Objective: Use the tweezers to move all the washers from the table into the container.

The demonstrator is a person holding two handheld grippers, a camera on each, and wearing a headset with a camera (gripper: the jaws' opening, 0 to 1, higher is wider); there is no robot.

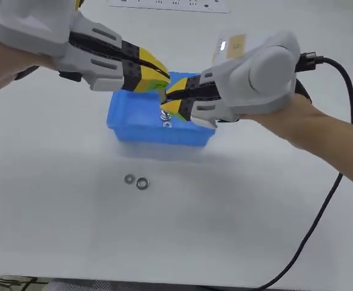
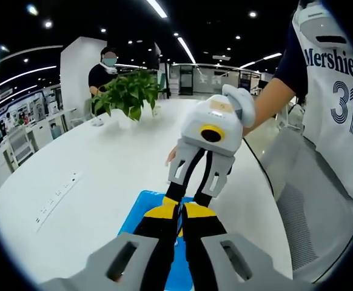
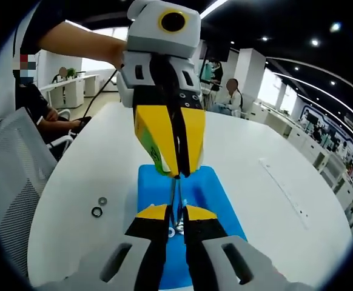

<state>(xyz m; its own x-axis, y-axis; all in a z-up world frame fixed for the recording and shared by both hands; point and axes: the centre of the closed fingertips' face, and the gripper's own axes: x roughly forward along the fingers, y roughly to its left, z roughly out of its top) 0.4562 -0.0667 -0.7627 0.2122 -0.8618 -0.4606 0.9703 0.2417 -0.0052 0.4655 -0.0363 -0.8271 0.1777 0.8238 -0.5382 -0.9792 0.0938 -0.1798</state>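
Head view: left gripper is coming in from upper left with fingers together, right gripper from the right, both meeting over the blue container at frame centre. Washers are lying inside it; two more washers are sitting on the table below.

Left gripper view: its fingers are pressing together, with the right gripper pointing back at them.

Right gripper view: its fingers are clamping the tweezers, whose far end is touching the left gripper's tips.
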